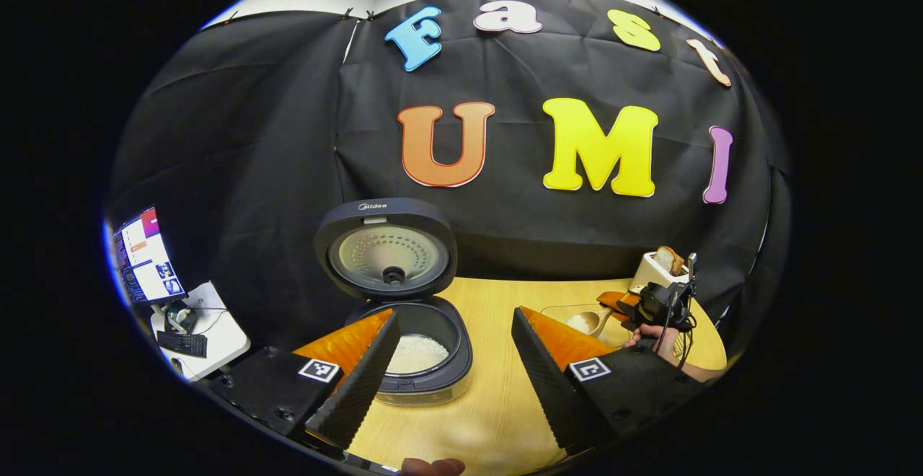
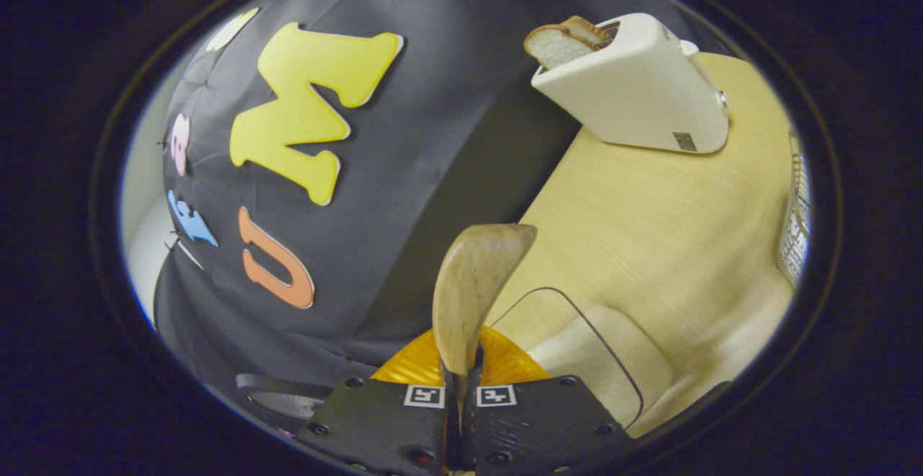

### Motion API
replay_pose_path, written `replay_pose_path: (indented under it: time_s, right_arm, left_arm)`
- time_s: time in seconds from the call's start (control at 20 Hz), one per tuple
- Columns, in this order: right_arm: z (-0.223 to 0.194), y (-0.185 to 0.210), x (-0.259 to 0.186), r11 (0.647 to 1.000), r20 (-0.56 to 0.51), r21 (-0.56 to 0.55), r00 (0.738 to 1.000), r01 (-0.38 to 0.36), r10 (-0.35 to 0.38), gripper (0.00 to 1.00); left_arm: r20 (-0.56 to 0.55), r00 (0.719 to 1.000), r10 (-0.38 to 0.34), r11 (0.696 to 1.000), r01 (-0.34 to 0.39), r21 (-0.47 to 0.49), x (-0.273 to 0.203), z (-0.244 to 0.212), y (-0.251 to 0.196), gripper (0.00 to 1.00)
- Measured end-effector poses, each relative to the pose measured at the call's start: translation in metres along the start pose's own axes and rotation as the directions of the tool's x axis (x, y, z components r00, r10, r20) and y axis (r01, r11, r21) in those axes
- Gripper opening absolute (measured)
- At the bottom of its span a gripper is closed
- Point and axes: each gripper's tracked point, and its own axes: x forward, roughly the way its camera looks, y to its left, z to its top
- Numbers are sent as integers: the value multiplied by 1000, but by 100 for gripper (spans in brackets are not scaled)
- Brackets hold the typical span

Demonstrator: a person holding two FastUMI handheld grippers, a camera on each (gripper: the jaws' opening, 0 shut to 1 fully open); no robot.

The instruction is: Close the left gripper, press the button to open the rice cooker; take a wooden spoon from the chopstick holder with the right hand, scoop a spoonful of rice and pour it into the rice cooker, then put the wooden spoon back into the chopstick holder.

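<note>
From the left gripper view I see my left tool (image 1: 454, 350) with its two fingers spread well apart, nothing between them, hovering over the pale wooden table (image 1: 497, 404). Framed between those fingers sits the dark round rice cooker (image 1: 422, 350), its lid (image 1: 386, 249) standing upright and open — the perforated inner plate faces me, and white rice (image 1: 418, 353) lies in the bottom of the pot. Off to the right in the same view, a hand (image 1: 660, 339) holds my right tool (image 1: 613, 306) above a clear rectangular container (image 1: 577, 317), with the light wooden spoon (image 1: 588, 322) reaching out over it, something white in its bowl. Behind stands a white toaster (image 1: 656, 270) with a slice of bread poking out. At far left a small white side table (image 1: 216, 332) carries a monitor and a keyboard.

In the right gripper view the right tool (image 2: 460, 378) is clamped on the wooden spoon (image 2: 472, 288) — fingers pressed together on the handle, the spoon's bowl rising edge-on straight ahead. The view is tilted: the white toaster (image 2: 638, 94) with its bread slices (image 2: 566, 40) leans at upper right on the table (image 2: 649, 209), and the clear container (image 2: 591, 360) lies just beside the fingers at lower right. A wire mesh object shows at the right edge; I cannot tell what it is.
</note>
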Motion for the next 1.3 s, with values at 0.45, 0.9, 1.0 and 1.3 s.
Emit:
replay_pose_path:
  time_s: [0.45,0.9,1.0,1.3]
  right_arm:
    - [-61,110,-15,987,-142,-24,978,-159,154,1]
    - [-171,222,-7,958,-290,-112,931,-265,223,1]
    - [-188,233,-3,950,-290,-178,936,-258,200,1]
    - [-225,242,12,894,-248,-395,961,-212,119,0]
  left_arm:
    - [34,999,40,997,-37,-73,-15,4,2,100]
    - [98,980,175,975,-159,-153,-46,8,66,99]
    - [99,975,201,968,-182,-173,-51,4,83,99]
    - [79,963,258,937,-229,-265,-58,-19,129,99]
